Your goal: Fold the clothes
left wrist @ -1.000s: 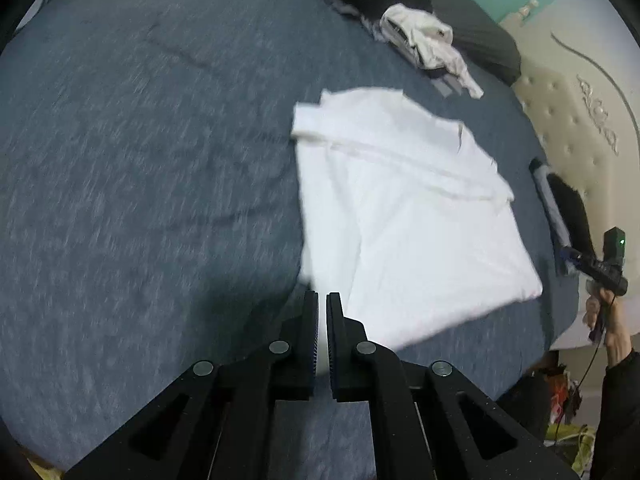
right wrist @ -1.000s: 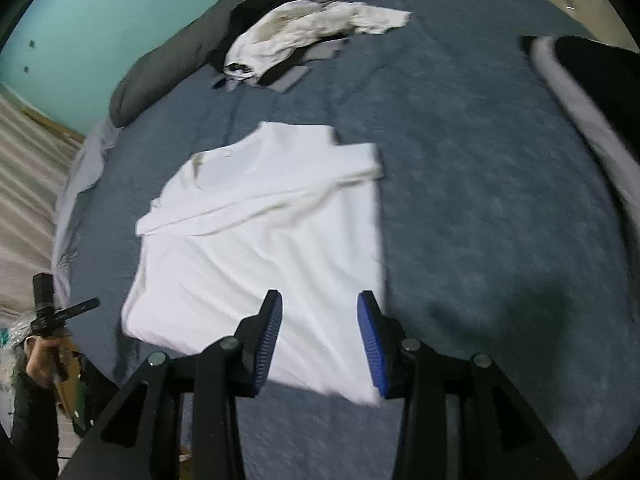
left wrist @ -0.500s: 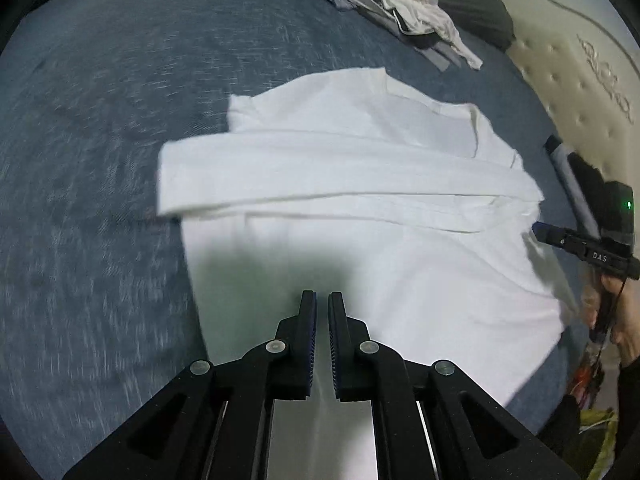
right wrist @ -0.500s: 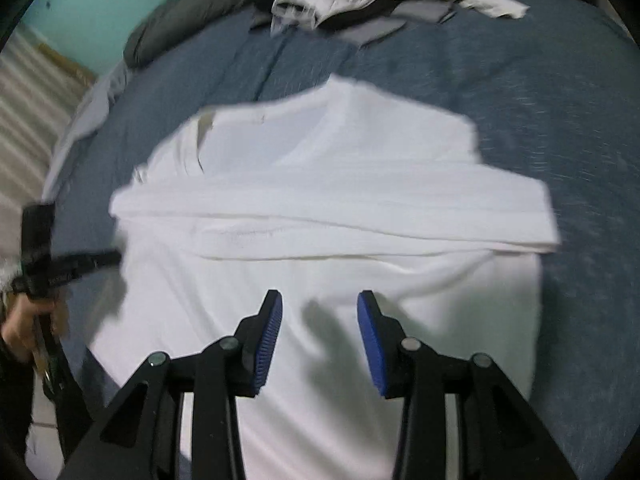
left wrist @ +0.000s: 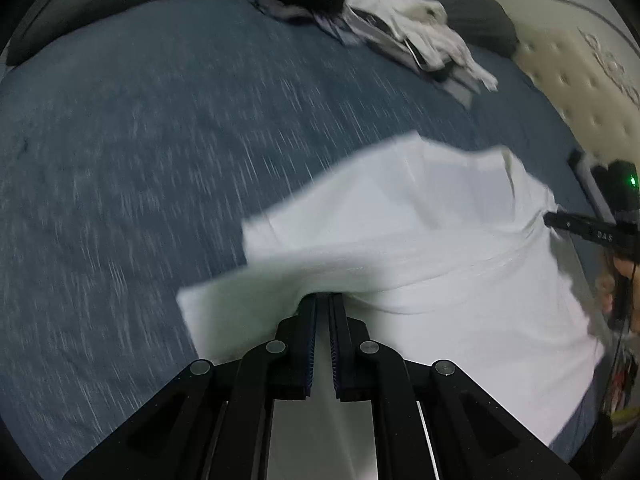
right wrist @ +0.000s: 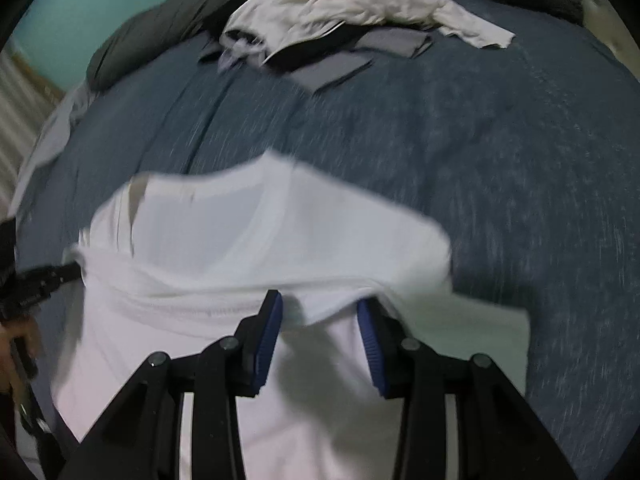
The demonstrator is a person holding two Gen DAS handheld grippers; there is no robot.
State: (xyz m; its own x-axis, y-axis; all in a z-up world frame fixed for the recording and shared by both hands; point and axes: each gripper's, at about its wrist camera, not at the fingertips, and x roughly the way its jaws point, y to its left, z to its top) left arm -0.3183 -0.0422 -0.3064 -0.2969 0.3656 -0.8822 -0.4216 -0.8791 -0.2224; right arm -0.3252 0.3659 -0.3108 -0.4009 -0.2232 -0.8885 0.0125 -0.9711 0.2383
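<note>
**Operator:** White T-shirt [left wrist: 440, 240] lies spread on the blue bed [left wrist: 160, 140], at about four o'clock in my left view and at seven in my right, with its sleeves laid across the chest in a band. I judge I'm mid-fold, working at that sleeve band.

**Observer:** What do your grippers have?

**Operator:** My left gripper [left wrist: 322, 300] has its fingers drawn almost together, only a thin slit between them, with the tips tucked under a raised lip of the band. Whether cloth is really pinched there, I cannot tell. My right gripper [right wrist: 320, 308] stands wide apart and holds nothing; its blue pads [right wrist: 268, 336] straddle a bulge of the same band.

**Observer:** Next move?

**Operator:** I judge the right one needs to close on that bulge, so both ends of the band carry evenly. An uneven lift would skew the crease.

**Observer:** How does the cloth look?

**Operator:** Thin, soft and smooth across the body, rumpled only at the band. Both views are motion-blurred, so the hems are uncertain. A heap of loose clothes [right wrist: 360, 4] sits at twelve o'clock, well apart from the shirt.
</note>
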